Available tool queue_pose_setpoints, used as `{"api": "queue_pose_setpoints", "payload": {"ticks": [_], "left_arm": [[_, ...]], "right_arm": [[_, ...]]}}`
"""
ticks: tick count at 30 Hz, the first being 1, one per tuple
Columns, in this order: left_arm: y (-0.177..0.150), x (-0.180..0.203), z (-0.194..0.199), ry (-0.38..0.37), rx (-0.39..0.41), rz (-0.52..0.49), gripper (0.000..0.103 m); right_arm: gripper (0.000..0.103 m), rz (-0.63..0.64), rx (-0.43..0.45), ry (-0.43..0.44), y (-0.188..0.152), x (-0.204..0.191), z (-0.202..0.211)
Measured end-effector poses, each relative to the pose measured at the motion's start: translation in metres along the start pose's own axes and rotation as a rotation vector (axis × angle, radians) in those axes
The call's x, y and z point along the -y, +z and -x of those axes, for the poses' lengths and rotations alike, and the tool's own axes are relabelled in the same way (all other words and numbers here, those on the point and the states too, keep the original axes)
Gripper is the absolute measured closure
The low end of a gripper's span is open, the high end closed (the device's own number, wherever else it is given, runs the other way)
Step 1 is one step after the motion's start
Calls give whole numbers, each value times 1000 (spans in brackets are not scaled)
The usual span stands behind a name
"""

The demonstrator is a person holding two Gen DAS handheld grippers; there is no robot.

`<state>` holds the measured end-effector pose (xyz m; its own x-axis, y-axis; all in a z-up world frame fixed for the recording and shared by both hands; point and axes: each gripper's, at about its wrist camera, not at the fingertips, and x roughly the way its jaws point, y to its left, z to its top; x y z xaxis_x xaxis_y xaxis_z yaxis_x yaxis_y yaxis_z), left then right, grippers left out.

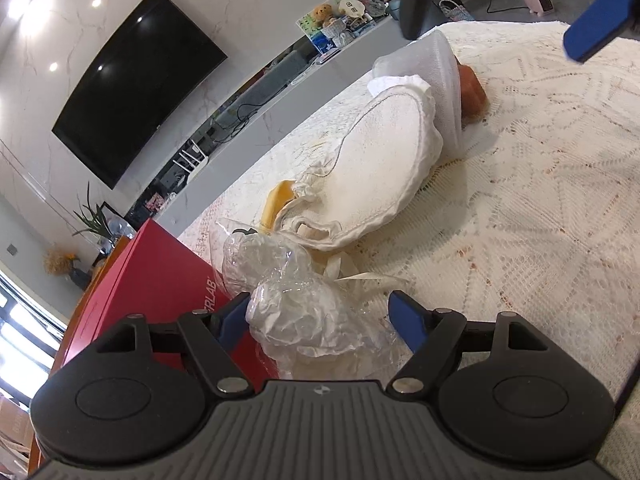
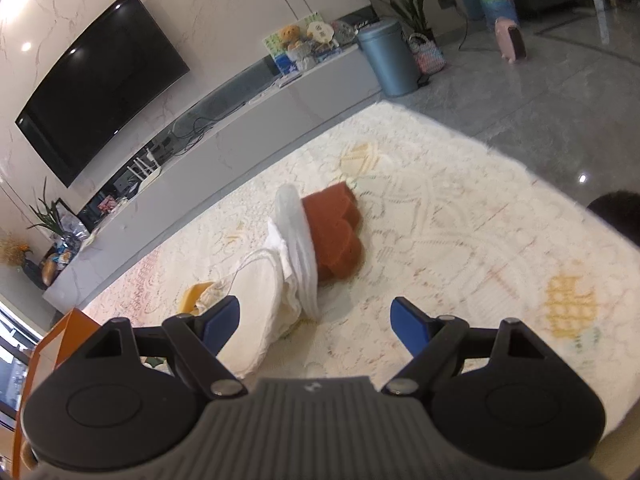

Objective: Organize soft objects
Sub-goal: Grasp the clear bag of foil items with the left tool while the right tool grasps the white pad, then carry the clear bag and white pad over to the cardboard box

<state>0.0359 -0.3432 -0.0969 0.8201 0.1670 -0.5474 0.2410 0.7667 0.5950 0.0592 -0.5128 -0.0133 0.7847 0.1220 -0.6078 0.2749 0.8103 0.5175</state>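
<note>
A crumpled clear plastic bag [image 1: 292,304] with white stuffing lies between the fingers of my left gripper [image 1: 320,312], which is open; the right pad stands clear of the bag. Beyond it lies a cream fabric pouch [image 1: 376,168] with a yellow piece [image 1: 276,204] at its mouth. Against the pouch's far end rest a white mesh cloth [image 1: 444,92] and a folded rust-brown cloth [image 1: 474,92]. My right gripper [image 2: 316,316] is open above the pouch [image 2: 256,296], with nothing between its pads. Ahead of it are the mesh cloth [image 2: 300,240] and the brown cloth [image 2: 340,232]. It also hangs at the top of the left wrist view [image 1: 494,42].
A cream lace tablecloth [image 1: 540,200] covers the surface. A red box [image 1: 160,280] sits at the left edge beside the plastic bag. An orange box edge [image 2: 56,340] shows at the left. A TV [image 2: 100,80], a low cabinet and grey floor lie beyond.
</note>
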Motion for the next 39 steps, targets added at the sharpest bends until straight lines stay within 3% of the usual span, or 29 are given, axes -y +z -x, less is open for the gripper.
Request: {"api": "queue_pose_setpoints", "payload": {"ticks": [3, 5, 8, 11, 15, 17, 19, 21, 24, 26, 28, 32, 37, 39], "left_arm": [[-2, -3, 2, -46, 6, -11, 32], [-8, 3, 7, -54, 44, -95, 44], [-21, 12, 12, -29, 94, -203, 49], [-29, 13, 15, -25, 120, -250, 52], [-31, 0, 21, -47, 134, -223, 53], [-34, -4, 23, 10, 152, -241, 53], [-40, -4, 28, 45, 183, -278, 53], [-44, -7, 37, 9, 209, -292, 53], [-50, -12, 52, -30, 247, -299, 53], [-56, -10, 59, 19, 262, -344, 53], [-60, -12, 69, 41, 289, -360, 53], [-64, -29, 88, -16, 309, -331, 53], [-63, -61, 99, -72, 327, -276, 53], [-64, -69, 99, -50, 318, -257, 53]], "right_arm": [[18, -91, -35, 92, 4, 7, -15], [18, -111, -85, 147, 5, 9, -27], [18, -52, -149, 154, 1, 4, -44], [19, -101, -177, 205, -2, 10, -56], [37, -197, -176, 280, -2, 15, -60], [47, -193, -171, 306, 0, 11, -60], [51, -169, -186, 285, -1, 6, -63], [54, -157, -214, 250, -3, 4, -68], [69, -147, -238, 210, -6, 3, -77], [100, -124, -225, 231, -9, 1, -75], [100, -77, -215, 239, -13, -1, -69], [100, -79, -168, 281, -18, 1, -49], [99, 13, -119, 118, -33, -9, -9], [95, -82, -89, 57, -42, -2, 0]]}}
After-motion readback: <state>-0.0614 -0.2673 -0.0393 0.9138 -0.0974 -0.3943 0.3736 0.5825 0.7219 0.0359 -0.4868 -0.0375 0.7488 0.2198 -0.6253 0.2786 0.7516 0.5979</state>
